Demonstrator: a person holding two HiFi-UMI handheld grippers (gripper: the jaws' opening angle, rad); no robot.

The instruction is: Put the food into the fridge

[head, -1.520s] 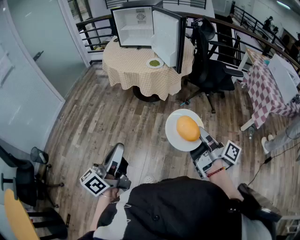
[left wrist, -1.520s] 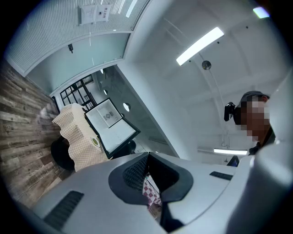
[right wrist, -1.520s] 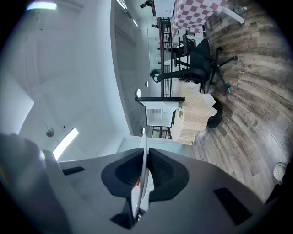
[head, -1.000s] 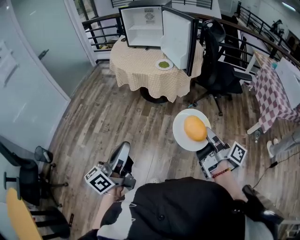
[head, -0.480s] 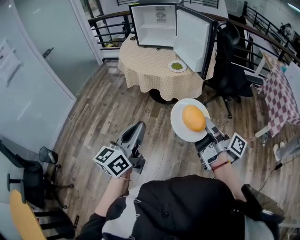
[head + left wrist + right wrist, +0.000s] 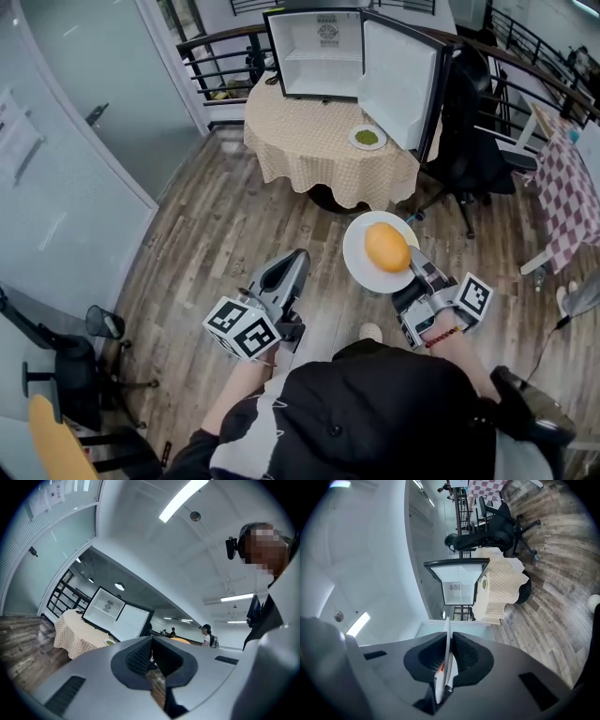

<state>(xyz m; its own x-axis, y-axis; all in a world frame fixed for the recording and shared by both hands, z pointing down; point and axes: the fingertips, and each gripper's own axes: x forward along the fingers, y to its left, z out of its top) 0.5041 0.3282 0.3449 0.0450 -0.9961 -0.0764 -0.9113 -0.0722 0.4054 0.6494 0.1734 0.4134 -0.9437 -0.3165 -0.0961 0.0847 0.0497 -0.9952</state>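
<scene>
Your right gripper [image 6: 413, 264] is clenched on the rim of the white plate [image 6: 360, 266] carrying the orange food [image 6: 386, 247], well apart from the open fridge [image 6: 323, 56]. Your left gripper [image 6: 296, 260] has its jaws together, also well short of the fridge. 1 green dish [image 6: 367, 138] sits just beside the fridge door.

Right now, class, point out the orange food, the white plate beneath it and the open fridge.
orange food [image 6: 387, 247]: head view, middle of its top.
white plate [image 6: 354, 255]: head view, bare left rim.
open fridge [image 6: 321, 70]: head view, inside back wall.
</scene>
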